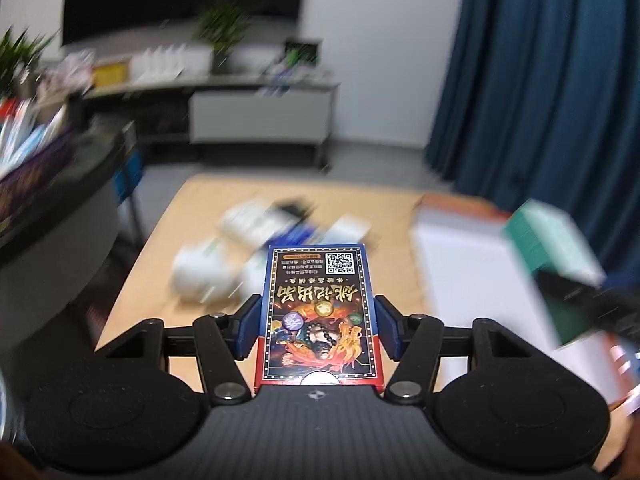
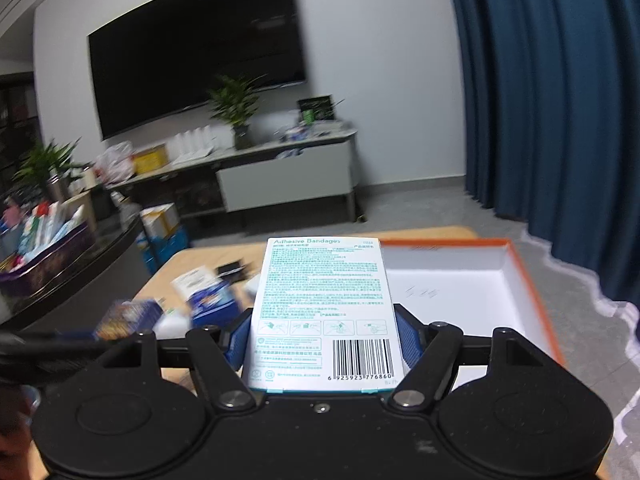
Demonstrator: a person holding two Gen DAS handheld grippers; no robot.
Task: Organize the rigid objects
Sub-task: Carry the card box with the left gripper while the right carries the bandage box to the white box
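Note:
My left gripper (image 1: 318,322) is shut on a blue and red card box (image 1: 320,300) with gold lettering and a QR code, its blue pads (image 1: 250,328) pressing both long sides, above the wooden table (image 1: 188,216). My right gripper (image 2: 322,338) is shut on a white and teal adhesive bandages box (image 2: 324,280), held flat with the barcode towards the camera. In the left wrist view that teal box (image 1: 556,248) shows blurred at the right. In the right wrist view the card box (image 2: 128,318) shows blurred at the left. Several more small boxes (image 1: 260,232) lie in a loose pile on the table.
A shallow white box with an orange rim (image 2: 536,300) lies open on the right of the table. A dark round counter (image 2: 80,276) with a basket of goods stands at the left. Behind are a low TV cabinet (image 2: 288,176) and blue curtains (image 2: 552,120).

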